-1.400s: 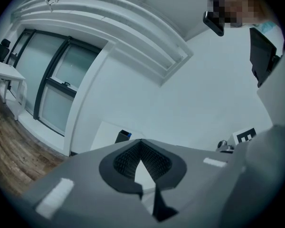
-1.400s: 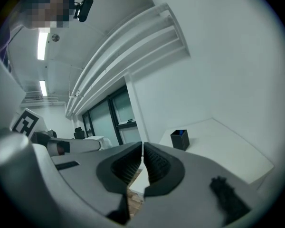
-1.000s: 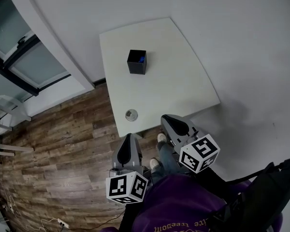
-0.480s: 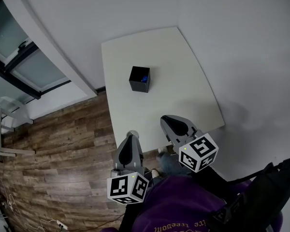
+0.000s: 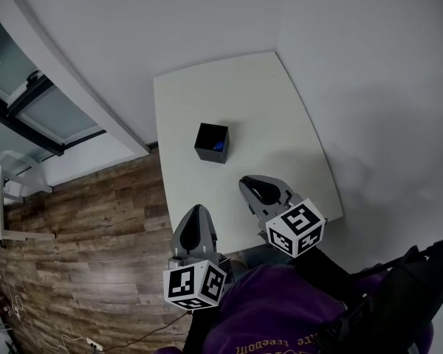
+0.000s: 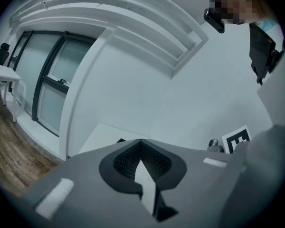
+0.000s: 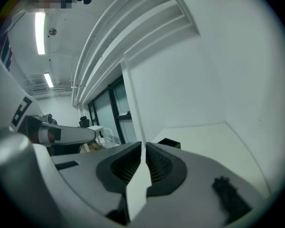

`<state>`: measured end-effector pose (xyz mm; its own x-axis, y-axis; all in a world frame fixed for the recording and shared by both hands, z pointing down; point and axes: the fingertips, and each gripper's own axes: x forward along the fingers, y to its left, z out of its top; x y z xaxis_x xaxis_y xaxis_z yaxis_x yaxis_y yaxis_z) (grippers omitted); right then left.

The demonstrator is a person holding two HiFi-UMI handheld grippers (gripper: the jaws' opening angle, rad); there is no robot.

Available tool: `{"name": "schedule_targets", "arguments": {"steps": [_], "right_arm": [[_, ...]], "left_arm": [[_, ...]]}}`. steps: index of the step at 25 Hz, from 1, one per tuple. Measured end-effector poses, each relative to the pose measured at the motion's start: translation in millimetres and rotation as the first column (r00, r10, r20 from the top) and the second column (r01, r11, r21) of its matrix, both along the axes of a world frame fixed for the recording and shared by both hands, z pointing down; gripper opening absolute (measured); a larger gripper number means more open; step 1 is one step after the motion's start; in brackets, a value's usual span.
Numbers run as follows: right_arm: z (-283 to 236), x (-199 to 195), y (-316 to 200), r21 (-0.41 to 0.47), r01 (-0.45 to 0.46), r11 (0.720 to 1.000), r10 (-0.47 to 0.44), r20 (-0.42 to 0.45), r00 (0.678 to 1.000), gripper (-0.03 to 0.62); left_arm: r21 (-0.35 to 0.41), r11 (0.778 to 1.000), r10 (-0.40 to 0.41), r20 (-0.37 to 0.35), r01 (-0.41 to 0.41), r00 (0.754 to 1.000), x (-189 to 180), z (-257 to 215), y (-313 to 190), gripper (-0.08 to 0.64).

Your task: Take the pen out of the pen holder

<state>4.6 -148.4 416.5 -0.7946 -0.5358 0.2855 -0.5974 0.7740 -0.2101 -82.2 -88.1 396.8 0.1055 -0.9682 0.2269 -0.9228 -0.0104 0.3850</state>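
- Right gripper (image 5: 251, 186) is shut, jaws pressed together with nothing between them. It hangs over the near edge of the table (image 5: 273, 116).
- Left gripper (image 5: 197, 212) is shut too and empty. It sits lower and to the left of the right one, at the table's near corner, partly over the floor (image 5: 96, 212).
- What changed: over the last second the table has slid closer to both grippers. The right one was short of the edge then; now it is over the top. I read that as the approach, not yet a reach.
- The holder (image 5: 211, 143) stands upright on the table, ahead of the right gripper and a little to its left, still well apart from it. From the left gripper it is ahead and slightly right.
- The pen (image 5: 218, 147) shows only as a small blue patch inside the holder, on the side nearer the right gripper. It is too small to be sure, but I take it for the pen's top. It has not been touched.
- What this means: nothing of the task is done beyond closing the distance. The right gripper looks better placed for the grasp. Its jaws must part before it comes down over the holder's mouth.
- Likely risk: the holder looks light and may tip or lift with the pen, so the left gripper could steady it.
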Motion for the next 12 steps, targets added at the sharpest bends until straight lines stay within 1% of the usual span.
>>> {"name": "schedule_targets", "arguments": {"steps": [2, 5, 12], "right_arm": [[1.8, -0.5, -7.8, 0.002, 0.002, 1.000, -0.002, -0.013, 1.000, 0.020], [4.8, -1.2, -18.3, -0.002, 0.002, 1.000, -0.002, -0.030, 1.000, 0.057], [15.6, -7.2, -44.3, -0.014, -0.028, 1.000, 0.027, -0.060, 0.998, 0.075]], "left_arm": [[-0.009, 1.000, -0.009, -0.004, 0.009, 1.000, -1.6, 1.7, -5.5, 0.005], [-0.024, 1.000, -0.013, -0.006, 0.013, 1.000, -3.0, 4.7, -12.7, 0.005], [-0.043, 0.999, 0.006, -0.006, -0.007, 1.000, -11.8, 5.6, -31.9, 0.005]]}}
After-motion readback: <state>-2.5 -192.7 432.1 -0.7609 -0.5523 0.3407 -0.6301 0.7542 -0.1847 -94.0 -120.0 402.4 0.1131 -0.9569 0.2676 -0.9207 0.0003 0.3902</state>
